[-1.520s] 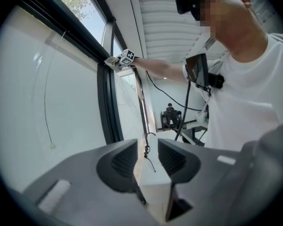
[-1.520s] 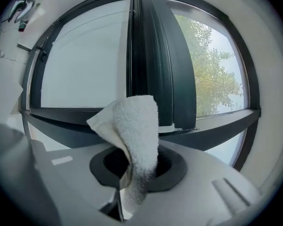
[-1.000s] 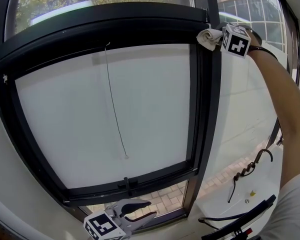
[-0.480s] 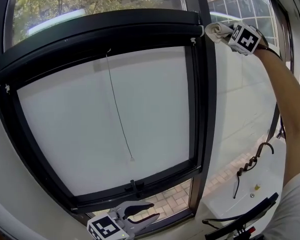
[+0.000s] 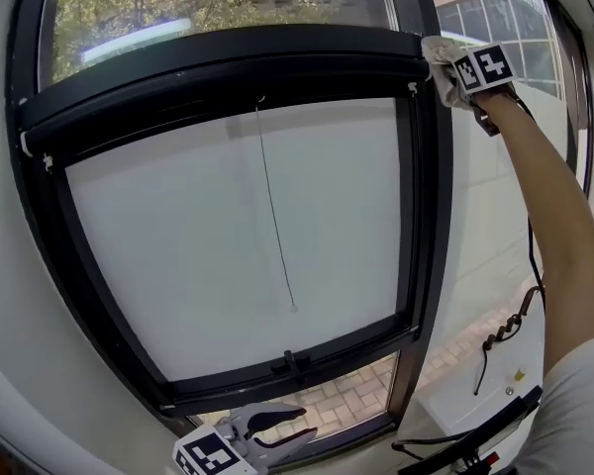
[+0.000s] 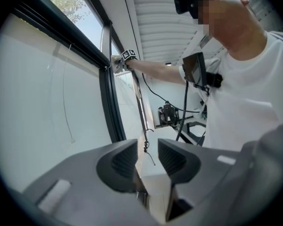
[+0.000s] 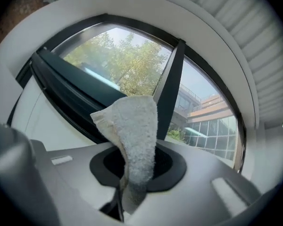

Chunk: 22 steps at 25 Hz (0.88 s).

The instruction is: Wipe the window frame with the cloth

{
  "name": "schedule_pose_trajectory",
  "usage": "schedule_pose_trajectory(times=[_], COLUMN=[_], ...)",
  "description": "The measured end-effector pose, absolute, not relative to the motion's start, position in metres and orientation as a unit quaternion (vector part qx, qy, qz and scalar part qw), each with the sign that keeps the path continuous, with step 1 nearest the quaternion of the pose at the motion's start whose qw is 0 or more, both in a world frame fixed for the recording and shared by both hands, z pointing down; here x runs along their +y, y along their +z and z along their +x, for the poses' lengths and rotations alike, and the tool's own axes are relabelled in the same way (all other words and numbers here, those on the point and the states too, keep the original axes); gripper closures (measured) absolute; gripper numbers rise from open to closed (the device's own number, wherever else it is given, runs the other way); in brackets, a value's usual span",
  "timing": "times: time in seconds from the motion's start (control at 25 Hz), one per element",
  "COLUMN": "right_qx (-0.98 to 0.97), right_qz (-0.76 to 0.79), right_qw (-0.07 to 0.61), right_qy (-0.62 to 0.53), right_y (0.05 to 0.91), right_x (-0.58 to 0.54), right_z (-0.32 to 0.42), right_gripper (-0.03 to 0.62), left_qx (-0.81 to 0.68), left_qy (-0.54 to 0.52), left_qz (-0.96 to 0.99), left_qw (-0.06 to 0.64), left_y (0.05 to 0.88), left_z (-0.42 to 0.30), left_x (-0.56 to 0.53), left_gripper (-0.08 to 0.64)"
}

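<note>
The black window frame [image 5: 431, 226] fills the head view, with a vertical post and a wide upper crossbar [image 5: 228, 67]. My right gripper [image 5: 445, 67] is raised at the top right, shut on a pale cloth [image 5: 438, 55] that rests against the post where it meets the crossbar. In the right gripper view the cloth [image 7: 134, 140] sticks up from between the jaws in front of the frame [image 7: 167, 98]. My left gripper [image 5: 277, 428] hangs low by the sill, open, holding nothing. In the left gripper view, the left gripper [image 6: 146, 161] points along the window.
A thin blind cord [image 5: 275, 216] hangs in front of the white blind [image 5: 228, 245]. A black cable with a hook [image 5: 500, 339] dangles at the lower right over a white ledge [image 5: 475, 399]. A dark stand [image 6: 170, 117] sits beyond the window.
My right gripper with the cloth has shifted a little along the top of the post, and the head view has swung left. The left gripper stays low by the sill.
</note>
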State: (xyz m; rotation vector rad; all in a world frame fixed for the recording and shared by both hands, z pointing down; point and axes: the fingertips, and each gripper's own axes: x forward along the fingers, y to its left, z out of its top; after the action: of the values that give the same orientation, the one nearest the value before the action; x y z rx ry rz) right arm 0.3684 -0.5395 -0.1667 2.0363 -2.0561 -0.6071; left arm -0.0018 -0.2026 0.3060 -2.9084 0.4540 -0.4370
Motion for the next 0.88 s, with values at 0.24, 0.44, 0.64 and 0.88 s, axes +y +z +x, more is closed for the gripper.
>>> schedule_pose_trajectory(times=[0.24, 0.44, 0.64, 0.88], right_qx=[-0.725, -0.742, -0.771, -0.792], right_qz=[0.67, 0.655, 0.62, 0.59], right_qw=[0.026, -0.004, -0.01, -0.005], right_qy=[-0.155, -0.139, -0.145, -0.156], right_y=[-0.171, -0.171, -0.173, -0.175], right_x=[-0.542, -0.536, -0.519, -0.499], right_z=[0.313, 0.265, 0.207, 0.128], right_gripper=[0.52, 0.52, 0.52, 0.52], left_qx=[0.153, 0.154, 0.154, 0.139], left_qy=[-0.151, -0.155, -0.157, -0.156], left_qz=[-0.972, -0.971, -0.97, -0.97], left_qw=[0.09, 0.096, 0.101, 0.123], left_y=[0.305, 0.304, 0.301, 0.288], left_z=[-0.021, -0.038, -0.055, -0.075], left_x=[-0.187, -0.175, -0.162, -0.143], left_gripper=[0.408, 0.408, 0.408, 0.408])
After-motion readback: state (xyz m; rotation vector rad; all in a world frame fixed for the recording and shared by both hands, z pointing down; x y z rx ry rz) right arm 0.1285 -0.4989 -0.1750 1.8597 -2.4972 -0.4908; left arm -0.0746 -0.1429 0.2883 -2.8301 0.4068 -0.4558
